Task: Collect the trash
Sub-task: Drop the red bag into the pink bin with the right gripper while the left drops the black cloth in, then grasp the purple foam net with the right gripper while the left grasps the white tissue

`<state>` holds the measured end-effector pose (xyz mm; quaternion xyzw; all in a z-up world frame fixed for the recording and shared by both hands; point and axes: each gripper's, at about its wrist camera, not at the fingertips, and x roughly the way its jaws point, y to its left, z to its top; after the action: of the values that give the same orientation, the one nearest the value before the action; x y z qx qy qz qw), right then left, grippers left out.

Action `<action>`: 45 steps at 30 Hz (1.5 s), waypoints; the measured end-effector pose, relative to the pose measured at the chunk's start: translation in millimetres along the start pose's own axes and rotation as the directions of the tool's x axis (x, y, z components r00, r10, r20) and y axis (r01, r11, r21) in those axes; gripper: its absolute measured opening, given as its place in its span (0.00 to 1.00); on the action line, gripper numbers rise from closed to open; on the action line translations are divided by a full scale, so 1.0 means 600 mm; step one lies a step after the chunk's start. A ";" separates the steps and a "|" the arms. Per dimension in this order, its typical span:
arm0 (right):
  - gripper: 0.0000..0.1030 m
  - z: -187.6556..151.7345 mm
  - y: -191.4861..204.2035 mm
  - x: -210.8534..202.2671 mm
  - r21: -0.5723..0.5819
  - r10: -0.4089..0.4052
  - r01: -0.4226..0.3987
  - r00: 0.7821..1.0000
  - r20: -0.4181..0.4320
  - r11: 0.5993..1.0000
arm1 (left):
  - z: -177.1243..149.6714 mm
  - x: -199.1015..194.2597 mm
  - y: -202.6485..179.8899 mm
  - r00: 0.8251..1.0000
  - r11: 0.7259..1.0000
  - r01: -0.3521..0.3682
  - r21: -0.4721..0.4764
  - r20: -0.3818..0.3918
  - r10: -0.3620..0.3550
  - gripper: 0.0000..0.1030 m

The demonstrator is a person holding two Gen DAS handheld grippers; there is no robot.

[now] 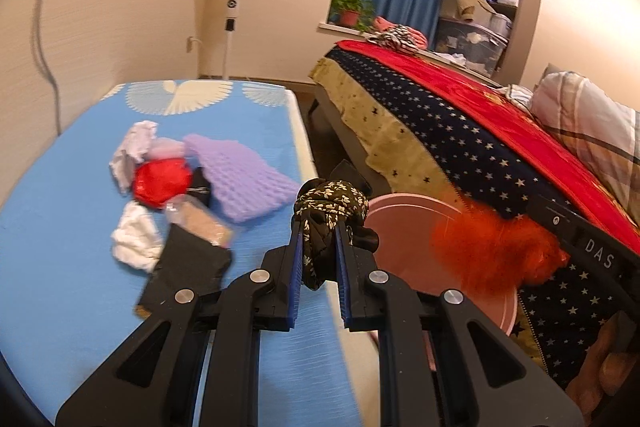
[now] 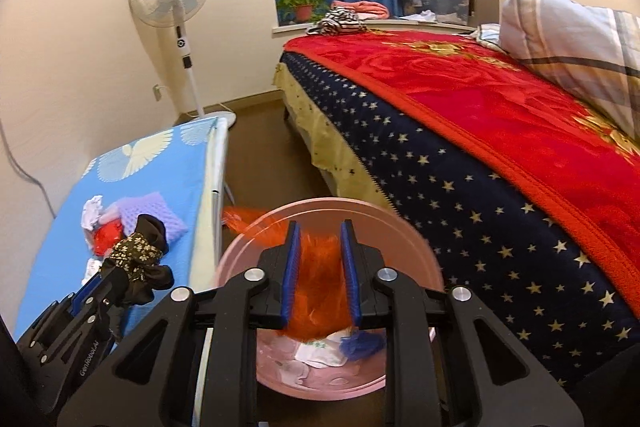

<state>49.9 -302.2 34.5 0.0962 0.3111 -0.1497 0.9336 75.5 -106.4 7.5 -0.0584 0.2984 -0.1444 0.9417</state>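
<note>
Right wrist: right hand-held gripper (image 2: 318,269) clamps orange fluff (image 2: 316,291) over bin (image 2: 420,255); left hand-held gripper (image 1: 318,263) grips floral cloth (image 1: 330,203); table (image 1: 60,227) pile remains

Pink bin (image 1: 404,215) — partly hidden by blurred orange tuft (image 1: 492,251).

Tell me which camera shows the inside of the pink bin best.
The right wrist view: it looks down into the pink bin, showing white and blue scraps at the bottom. The left wrist view catches only its rim, partly behind the orange fluffy item.
</note>
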 end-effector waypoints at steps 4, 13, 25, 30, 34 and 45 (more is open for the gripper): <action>0.14 0.002 -0.014 0.005 0.013 -0.019 0.019 1.000 -0.003 1.000 | -0.002 0.022 -0.024 0.999 1.000 0.030 0.008 -0.017 -0.030 0.15; 0.61 0.004 -0.035 0.011 0.074 -0.080 0.079 0.997 0.015 0.994 | -0.011 0.050 -0.053 0.991 0.992 0.123 0.033 -0.056 -0.121 0.43; 0.62 -0.008 -0.015 -0.001 0.089 -0.033 0.025 0.995 0.089 0.996 | -0.009 0.018 0.001 0.997 0.997 0.071 -0.005 -0.034 -0.071 0.43; 0.62 -0.016 0.017 -0.009 0.040 0.039 -0.041 0.998 0.055 0.998 | -0.008 -0.006 0.028 0.999 0.999 0.045 -0.023 -0.012 -0.045 0.43; 0.62 -0.023 0.042 -0.010 -0.007 0.094 -0.094 0.995 0.016 0.996 | -0.010 -0.027 0.058 1.000 0.999 0.016 -0.040 0.003 -0.016 0.43; 0.46 -0.037 0.114 0.005 -0.085 0.239 -0.240 0.971 -0.024 0.967 | -0.016 -0.045 0.140 0.995 0.989 -0.100 -0.109 0.007 0.101 0.43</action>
<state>63.6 -232.6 21.2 0.0931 0.3098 -0.0216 0.9460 68.8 -18.6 -2.3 -0.0952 0.3024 -0.0801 0.9450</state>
